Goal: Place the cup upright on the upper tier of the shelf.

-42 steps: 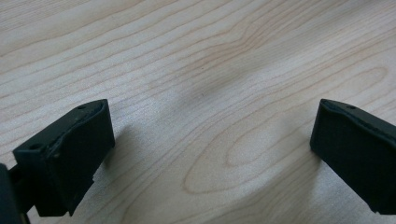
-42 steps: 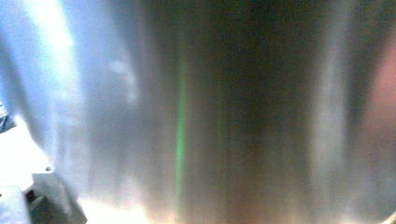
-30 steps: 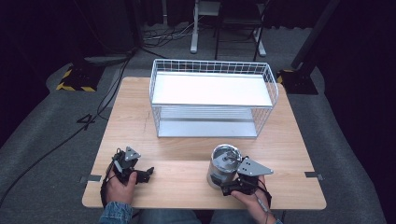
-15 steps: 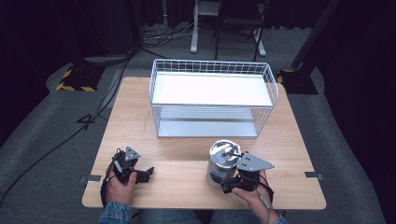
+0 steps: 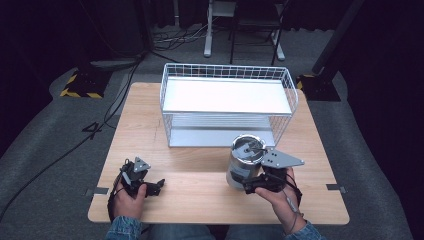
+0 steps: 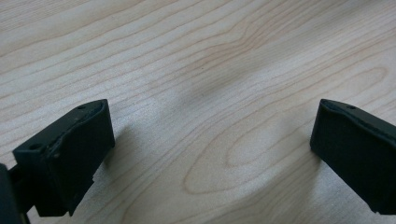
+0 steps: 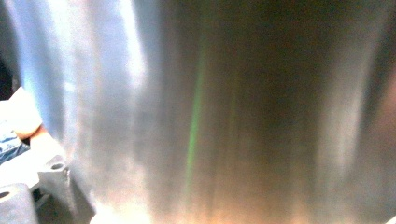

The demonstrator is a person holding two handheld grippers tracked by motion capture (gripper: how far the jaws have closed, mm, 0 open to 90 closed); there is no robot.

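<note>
Cylindrical steel canister [image 5: 245, 161] (brushed, shiny)

Your right gripper [image 5: 252, 186] presses so close to the steel canister [image 7: 224, 112] that its 2 jaws are hidden in the right gripper view, and both your forearms are cut off at the high view's bottom edge.

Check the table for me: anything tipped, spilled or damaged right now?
Nothing stands out. The steel canister stands upright by the right gripper, the wire basket sits square, and the left gripper rests open on bare wood.
</note>
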